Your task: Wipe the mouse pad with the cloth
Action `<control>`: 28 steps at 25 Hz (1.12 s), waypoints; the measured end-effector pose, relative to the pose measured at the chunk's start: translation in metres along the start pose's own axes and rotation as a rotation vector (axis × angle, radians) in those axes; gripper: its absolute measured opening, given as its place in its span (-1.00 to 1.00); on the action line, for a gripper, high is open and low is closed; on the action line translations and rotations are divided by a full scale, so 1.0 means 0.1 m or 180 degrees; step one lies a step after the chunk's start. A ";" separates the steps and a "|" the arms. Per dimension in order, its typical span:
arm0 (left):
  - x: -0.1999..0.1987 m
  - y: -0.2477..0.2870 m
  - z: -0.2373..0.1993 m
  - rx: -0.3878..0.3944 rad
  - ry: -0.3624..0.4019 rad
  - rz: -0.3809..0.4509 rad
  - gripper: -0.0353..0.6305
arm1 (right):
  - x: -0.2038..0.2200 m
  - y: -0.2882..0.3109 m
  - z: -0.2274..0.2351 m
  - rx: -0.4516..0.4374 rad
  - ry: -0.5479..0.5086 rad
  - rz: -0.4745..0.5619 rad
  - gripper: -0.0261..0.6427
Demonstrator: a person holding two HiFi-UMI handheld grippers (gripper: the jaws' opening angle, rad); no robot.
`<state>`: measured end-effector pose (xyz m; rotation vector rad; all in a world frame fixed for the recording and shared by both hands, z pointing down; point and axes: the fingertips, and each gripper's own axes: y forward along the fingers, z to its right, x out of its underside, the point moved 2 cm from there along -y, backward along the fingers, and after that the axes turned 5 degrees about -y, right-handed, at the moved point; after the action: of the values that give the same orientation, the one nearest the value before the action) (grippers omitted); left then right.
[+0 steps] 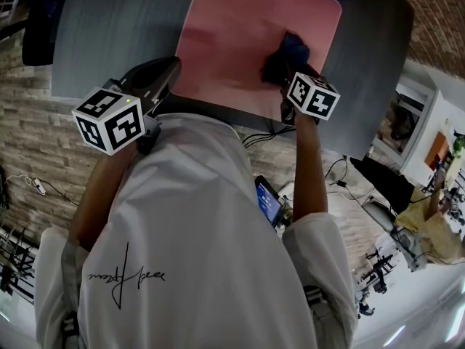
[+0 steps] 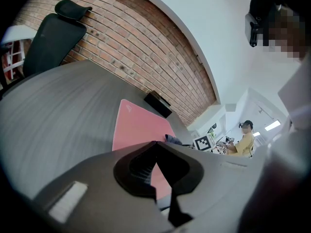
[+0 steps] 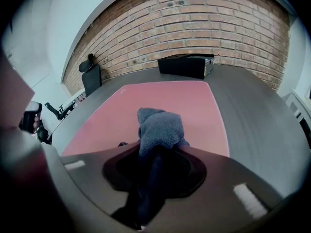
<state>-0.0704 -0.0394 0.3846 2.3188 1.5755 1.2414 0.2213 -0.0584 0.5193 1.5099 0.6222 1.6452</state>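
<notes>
Firmly, right hand-held gripper (image 3: 158, 152) clamped on cloth (image 3: 160, 127) — atop pink mouse pad (image 3: 165, 98), left hand-held gripper (image 2: 156, 144) closed, empty.

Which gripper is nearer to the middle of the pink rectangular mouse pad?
Right. The right gripper, shut on the dark blue cloth, is over the pink mouse pad; the shut left gripper is at its near left corner.

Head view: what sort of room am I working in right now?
Probably an office or lab workspace: a pink rectangular mouse pad lies on a grey desk, and a black high-backed office chair stands by a red brick wall.
</notes>
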 end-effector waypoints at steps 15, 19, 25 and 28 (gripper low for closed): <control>-0.04 0.09 -0.07 -0.0024 -0.0048 -0.0072 -0.89 | -0.21 0.12 0.34 0.0185 0.0092 -0.0005 -0.61; -0.06 0.10 -0.08 -0.0038 -0.0058 -0.0079 -0.89 | -0.28 0.15 0.38 0.0206 0.0098 -0.0002 -0.61; -0.06 0.13 -0.10 -0.0038 -0.0117 -0.0096 -0.89 | -0.39 0.20 0.42 0.0249 0.0103 0.0019 -0.61; -0.05 0.13 -0.12 -0.0054 -0.0136 -0.0104 -0.89 | -0.43 0.24 0.44 0.0275 0.0109 0.0025 -0.61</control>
<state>-0.0689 -0.0539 0.3962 2.2840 1.5766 1.1854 0.2574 -0.1131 0.5207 1.5501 0.7149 1.6719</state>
